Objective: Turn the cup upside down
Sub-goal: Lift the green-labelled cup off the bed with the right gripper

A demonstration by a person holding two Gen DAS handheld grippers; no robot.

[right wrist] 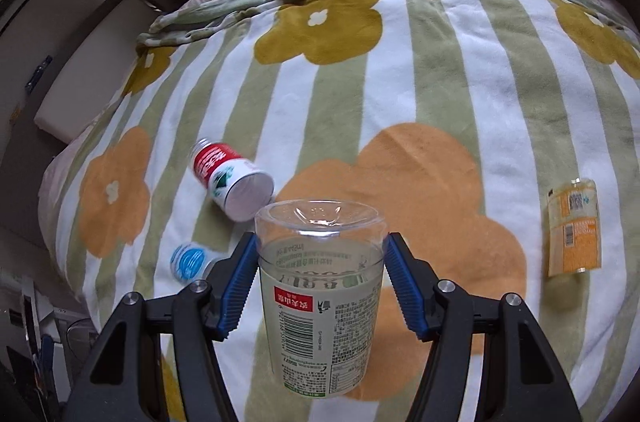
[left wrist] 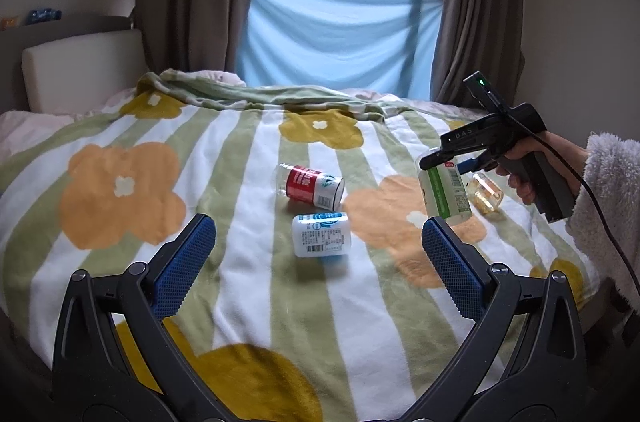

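My right gripper (right wrist: 322, 276) is shut on a clear cup with a green-white label (right wrist: 320, 306), holding it above the flowered blanket (right wrist: 420, 82); its closed base faces away from the camera. In the left wrist view the same cup (left wrist: 444, 192) hangs tilted in the right gripper (left wrist: 436, 158) at the right. My left gripper (left wrist: 318, 254) is open and empty, low over the blanket. A blue-white cup (left wrist: 321, 234) stands just ahead of it. A red-white cup (left wrist: 314, 187) lies on its side behind that.
A yellow-labelled cup (right wrist: 575, 227) lies on the blanket to the right, also visible behind the held cup (left wrist: 486, 192). The red-white cup (right wrist: 229, 180) and blue-white cup (right wrist: 189, 261) are left of the right gripper. Curtains and a blue sheet (left wrist: 332, 38) stand beyond the bed.
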